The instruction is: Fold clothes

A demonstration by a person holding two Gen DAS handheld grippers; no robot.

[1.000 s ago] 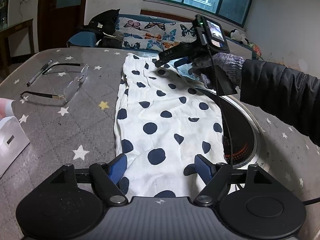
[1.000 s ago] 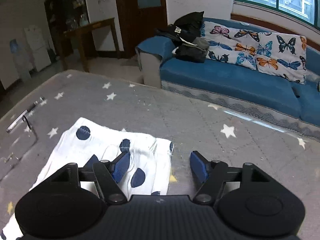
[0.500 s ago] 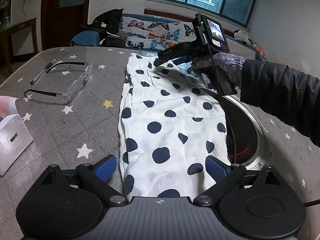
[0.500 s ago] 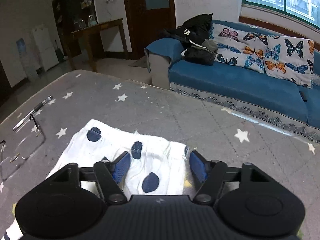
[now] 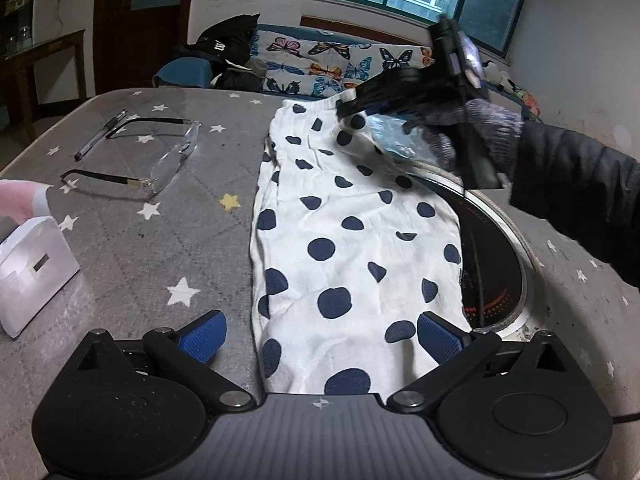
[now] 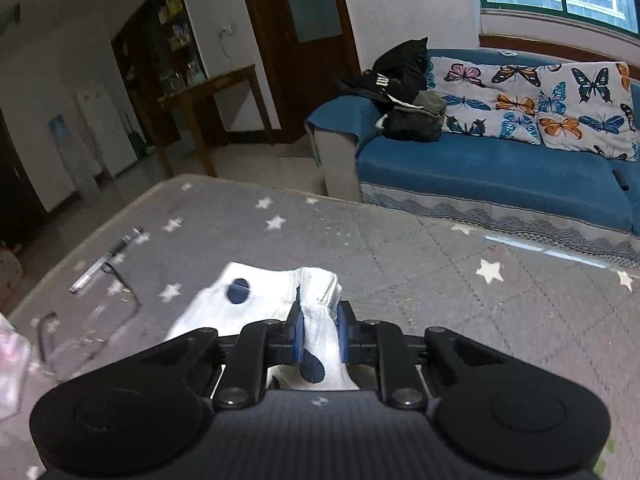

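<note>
A white garment with navy polka dots lies lengthwise on the grey star-print table. My left gripper is open, its blue pads straddling the garment's near end. In the left wrist view my right gripper, held by a gloved hand, pinches the far waistband corner. In the right wrist view the right gripper is shut on a bunched fold of the garment, lifted slightly off the table.
A pair of glasses and a pen lie to the left of the garment. A white box sits at the near left. A round induction cooker is set in the table at right. Beyond is a blue sofa.
The right gripper has shut on the garment's far waistband corner and pulled it up. The left gripper's jaws have opened wider around the near end.
</note>
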